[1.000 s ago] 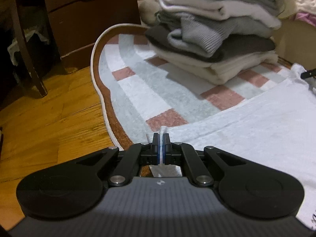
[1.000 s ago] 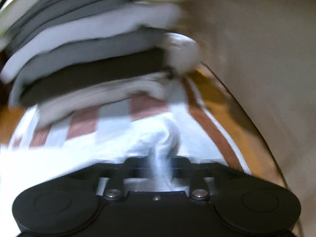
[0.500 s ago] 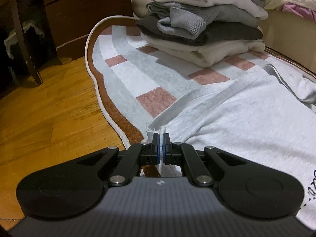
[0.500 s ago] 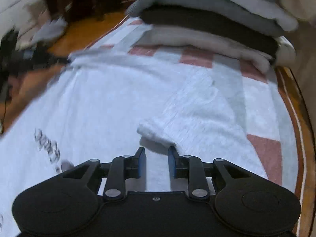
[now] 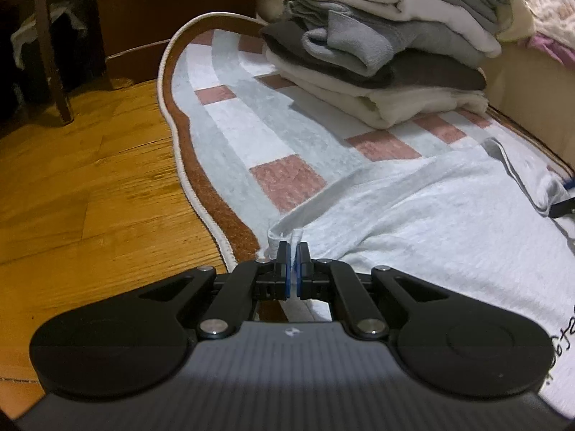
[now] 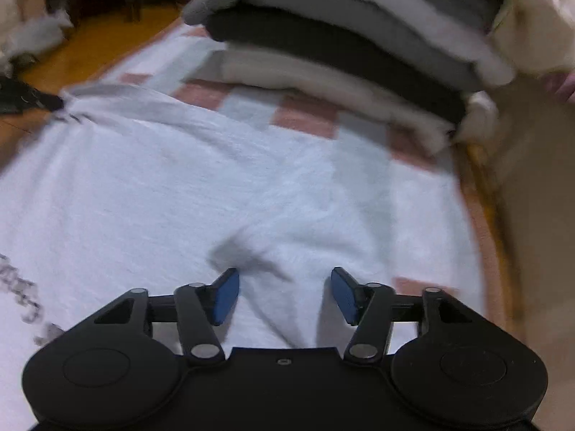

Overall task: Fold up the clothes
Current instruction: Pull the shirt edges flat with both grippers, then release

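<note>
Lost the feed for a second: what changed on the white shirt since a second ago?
The right gripper let go of the white shirt and now hangs wide open above it; the released fabric lies flat on the rug. The left gripper stayed shut on the shirt's corner. The folded stack is unmoved.

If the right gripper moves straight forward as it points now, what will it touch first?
Most likely the white garment spread on the rug: the open right gripper hangs just over it. Beyond lies the stack of folded clothes, though blur leaves depth unclear.
</note>
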